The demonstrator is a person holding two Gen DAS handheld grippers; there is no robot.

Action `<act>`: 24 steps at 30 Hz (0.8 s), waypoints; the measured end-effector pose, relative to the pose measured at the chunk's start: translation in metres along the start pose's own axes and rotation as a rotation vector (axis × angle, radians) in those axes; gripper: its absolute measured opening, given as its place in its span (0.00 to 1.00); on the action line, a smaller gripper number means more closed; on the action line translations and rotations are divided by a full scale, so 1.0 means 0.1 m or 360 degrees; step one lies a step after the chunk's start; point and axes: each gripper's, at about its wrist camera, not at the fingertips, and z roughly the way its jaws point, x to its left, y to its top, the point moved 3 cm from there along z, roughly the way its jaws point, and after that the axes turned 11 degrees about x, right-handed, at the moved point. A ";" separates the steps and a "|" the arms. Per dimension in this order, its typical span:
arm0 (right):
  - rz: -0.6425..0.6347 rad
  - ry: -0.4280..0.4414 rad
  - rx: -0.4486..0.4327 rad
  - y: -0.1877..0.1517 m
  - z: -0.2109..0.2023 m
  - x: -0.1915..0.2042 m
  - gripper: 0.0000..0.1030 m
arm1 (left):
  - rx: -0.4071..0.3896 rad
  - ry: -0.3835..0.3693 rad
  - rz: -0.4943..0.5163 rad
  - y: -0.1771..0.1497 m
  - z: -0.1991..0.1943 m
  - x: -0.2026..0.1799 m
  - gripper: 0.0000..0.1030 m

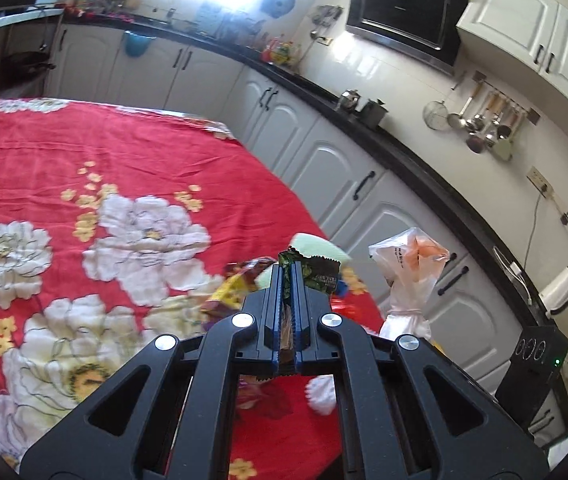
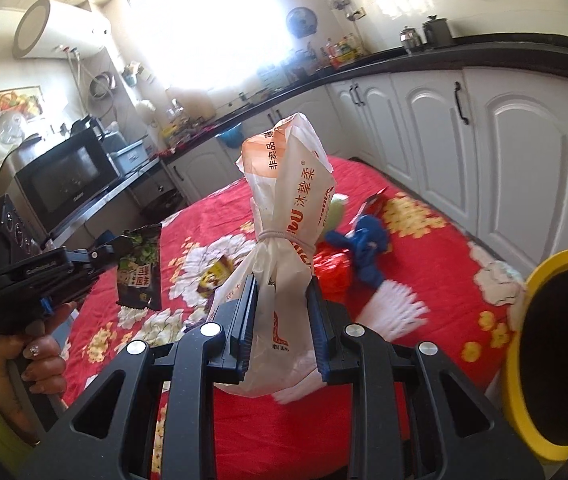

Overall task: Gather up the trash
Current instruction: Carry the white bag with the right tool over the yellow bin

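A: Surface?
B: Table under a red floral cloth (image 2: 424,264), big white blooms and small yellow ones printed across it.

A: Lying on it?
B: Near the middle, a yellow snack wrapper (image 2: 214,276). Right of it a red crumpled wrapper (image 2: 334,272), touching a blue crumpled item (image 2: 368,240). A pale green object (image 2: 338,208) behind. White pleated paper (image 2: 392,312) toward the near edge.

A: Far end?
B: Bare cloth.
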 end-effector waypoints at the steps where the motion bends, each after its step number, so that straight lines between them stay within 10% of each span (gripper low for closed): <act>1: 0.0006 -0.0009 -0.0009 0.00 -0.03 -0.02 0.23 | 0.0002 -0.0007 0.0008 0.00 0.02 -0.04 0.01; 24: 0.0167 -0.0282 -0.0176 -0.06 -0.76 -0.84 0.23 | 0.0126 -0.0196 0.0253 -0.21 0.59 -1.14 0.01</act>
